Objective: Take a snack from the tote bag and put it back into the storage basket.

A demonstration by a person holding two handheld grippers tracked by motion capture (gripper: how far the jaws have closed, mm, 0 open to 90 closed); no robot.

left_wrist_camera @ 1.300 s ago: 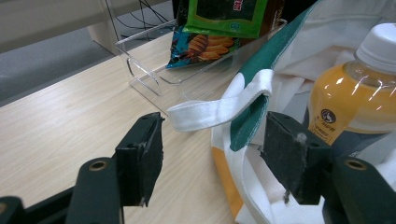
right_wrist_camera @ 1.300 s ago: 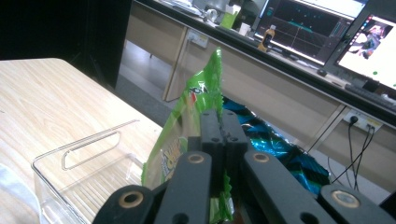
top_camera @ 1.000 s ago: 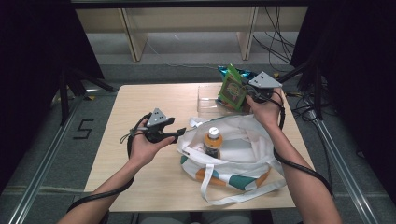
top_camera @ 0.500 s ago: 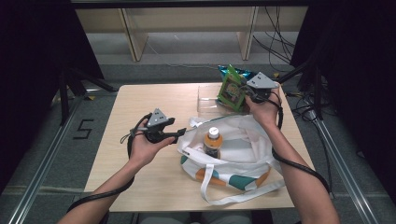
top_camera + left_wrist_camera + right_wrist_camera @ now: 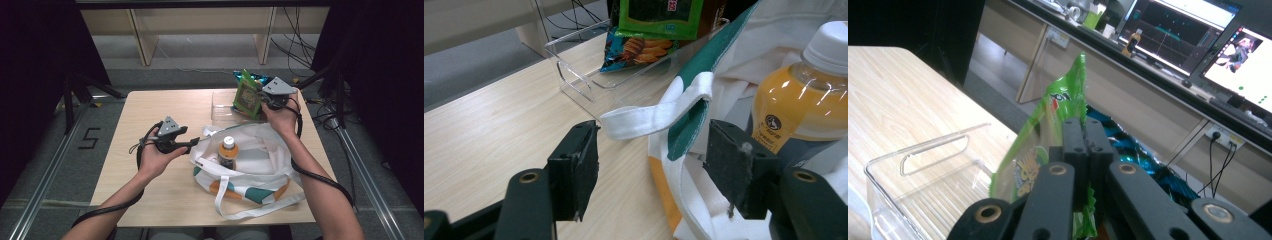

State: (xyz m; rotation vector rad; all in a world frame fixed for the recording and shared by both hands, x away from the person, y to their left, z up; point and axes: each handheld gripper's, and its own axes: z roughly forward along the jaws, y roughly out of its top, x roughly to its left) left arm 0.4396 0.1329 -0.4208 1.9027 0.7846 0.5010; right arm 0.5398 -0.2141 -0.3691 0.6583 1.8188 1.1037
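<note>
No displacement is noted since the earlier frames: both hands and all things have kept their places. The right tool [image 5: 265, 100] is held at the far right edge of the table [image 5: 150, 110], its jaws pressed together on the upper edge of the green snack bag [image 5: 1048, 130], which is lifted upright above the clear acrylic tray [image 5: 923, 165]. A blue snack bag [image 5: 639, 45] is seen in the tray, apparently behind the green one. The left tool [image 5: 649, 165] is held with jaws spread; the white handle [image 5: 654, 112] of the tote bag [image 5: 260, 170] lies between and just beyond them, unpinched. An orange drink bottle [image 5: 227, 152] stands inside the tote bag. Bare table is left to the left tool's outer side; the near right quarter is taken by the tote bag.
</note>
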